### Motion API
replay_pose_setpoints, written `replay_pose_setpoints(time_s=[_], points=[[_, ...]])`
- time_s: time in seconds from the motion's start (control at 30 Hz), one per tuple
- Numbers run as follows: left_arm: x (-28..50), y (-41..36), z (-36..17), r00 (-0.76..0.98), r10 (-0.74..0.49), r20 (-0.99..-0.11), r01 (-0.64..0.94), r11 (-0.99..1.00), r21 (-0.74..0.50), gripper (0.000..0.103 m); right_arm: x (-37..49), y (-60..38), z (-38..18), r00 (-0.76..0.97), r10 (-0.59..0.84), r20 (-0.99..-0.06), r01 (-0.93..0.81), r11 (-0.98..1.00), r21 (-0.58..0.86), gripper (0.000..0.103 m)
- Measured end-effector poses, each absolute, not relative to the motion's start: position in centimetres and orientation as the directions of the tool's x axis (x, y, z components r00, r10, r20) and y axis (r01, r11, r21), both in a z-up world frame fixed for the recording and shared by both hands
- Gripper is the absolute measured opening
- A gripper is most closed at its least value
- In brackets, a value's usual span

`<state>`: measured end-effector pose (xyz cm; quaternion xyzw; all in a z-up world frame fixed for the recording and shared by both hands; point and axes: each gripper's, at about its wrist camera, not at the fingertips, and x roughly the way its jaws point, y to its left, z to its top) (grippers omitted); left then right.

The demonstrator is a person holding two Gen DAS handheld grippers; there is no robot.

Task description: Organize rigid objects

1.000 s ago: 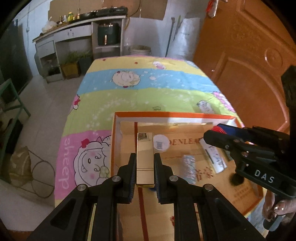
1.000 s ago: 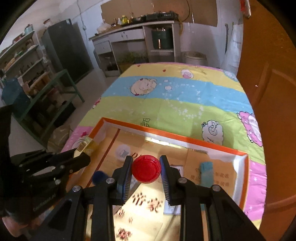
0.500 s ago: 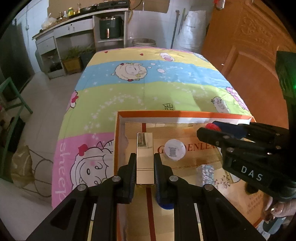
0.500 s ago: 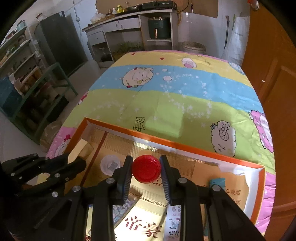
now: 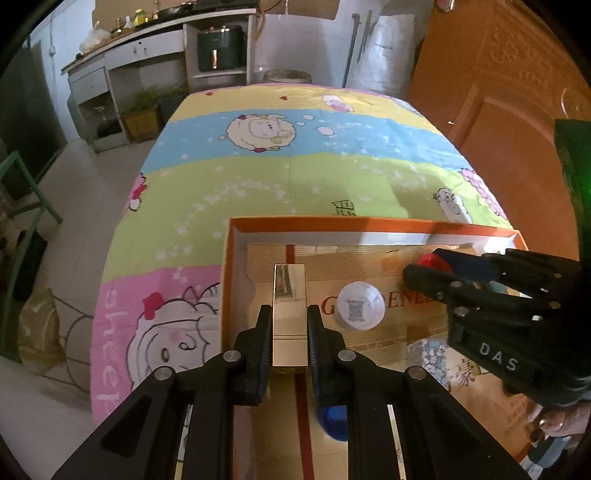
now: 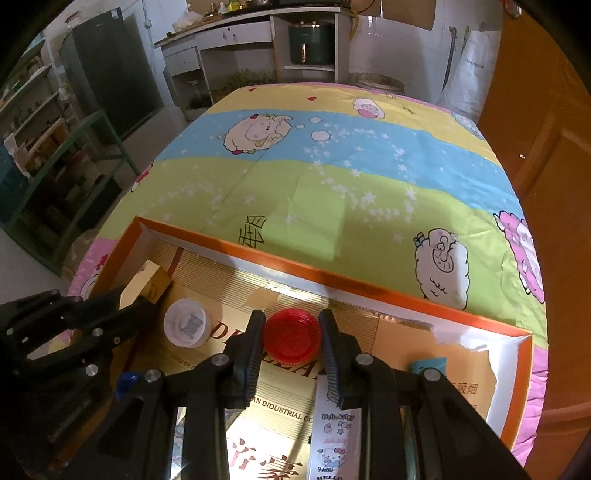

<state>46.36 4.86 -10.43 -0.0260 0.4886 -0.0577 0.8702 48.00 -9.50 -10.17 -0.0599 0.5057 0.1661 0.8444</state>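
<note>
Left gripper is clamped tight on a shiny gold box, which pokes forward over the near-left corner of the orange-rimmed tray. Right gripper has its jaws pinched on a red cap, held over the middle of the tray, close to its far wall. Inside the tray, a white cap lies on the cardboard lining between the two grippers, and a blue cap sits nearer the camera than the white one, partly under the left gripper's finger. A pink cartoon-printed packet lies in the tray under the right gripper. The tray rests on the near end of a table covered by a striped cartoon-sheep cloth. Beyond the table's far end from the tray: a white counter with a dark green cooker on its shelf. An orange wooden door stands right of the table, green metal shelving left.
</note>
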Motion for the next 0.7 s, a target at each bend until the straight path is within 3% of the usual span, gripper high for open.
replay_pose_setpoints(time_s=[0.43,0.5,0.57,0.7], points=[[46.46,4.51,-10.85,0.524,-0.146,-0.839,0.094,0.989,-0.114,0.021,47.95,-9.22,-10.24,0.454,0.189,-0.871,-0.348,0.937,0.022,0.031],[46.42,4.49,-10.86,0.525,-0.152,-0.837,0.096,0.988,-0.119,0.024,47.93,-9.21,-10.25,0.453,0.190,-0.871,-0.349,0.937,0.022,0.034],[46.38,4.39,-10.83,0.525,-0.152,-0.837,0.096,0.988,-0.119,0.026,47.93,-9.18,-10.28,0.453,0.188,-0.871,-0.348,0.937,0.021,0.043],[46.20,3.97,-10.68,0.531,-0.145,-0.835,0.097,0.989,-0.110,0.039,47.72,-9.26,-10.30,0.464,0.172,-0.869,-0.341,0.940,0.004,0.046]])
